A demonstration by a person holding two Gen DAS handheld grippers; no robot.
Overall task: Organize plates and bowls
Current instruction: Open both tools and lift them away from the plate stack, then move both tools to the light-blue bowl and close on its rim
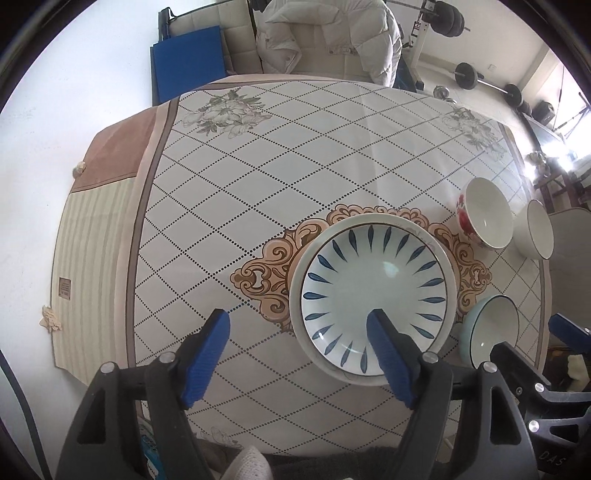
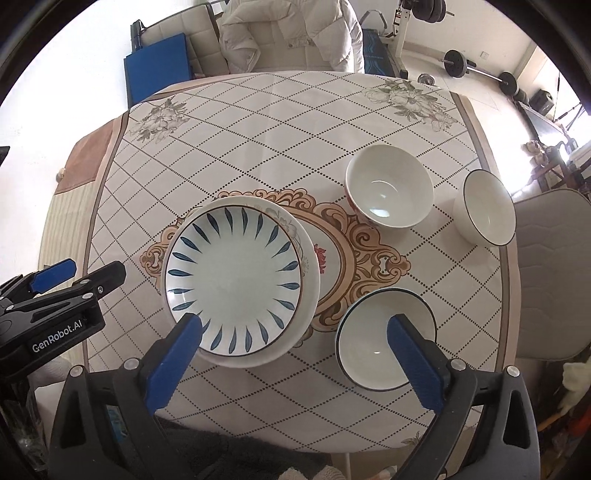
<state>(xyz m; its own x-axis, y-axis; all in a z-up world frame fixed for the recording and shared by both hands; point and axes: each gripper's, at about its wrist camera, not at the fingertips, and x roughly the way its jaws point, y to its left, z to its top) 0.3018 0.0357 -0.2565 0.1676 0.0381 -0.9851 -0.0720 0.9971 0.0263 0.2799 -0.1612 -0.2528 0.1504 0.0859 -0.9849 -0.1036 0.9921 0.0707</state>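
A blue-leaf patterned plate [image 1: 373,284] [image 2: 232,277] rests on top of a larger white floral plate [image 1: 369,219] [image 2: 308,254] at the table's middle. My left gripper [image 1: 299,325] hangs above the plates' left edge, open, with nothing between its fingers. My right gripper [image 2: 295,332] is open too, high over the gap between the plates and a teal-rimmed bowl [image 2: 376,339] [image 1: 487,332]. A red-flowered bowl [image 1: 485,214] [image 2: 389,184] and a dark-rimmed white bowl [image 1: 535,229] [image 2: 487,205] stand farther right, apart from each other.
The table [image 1: 258,166] wears a diamond-check cloth with an ornate gold medallion [image 2: 369,243]. A chair with a white jacket [image 2: 291,29] stands at the far side, a grey chair seat [image 2: 550,273] at the right. Barbell weights [image 2: 476,70] lie on the floor beyond.
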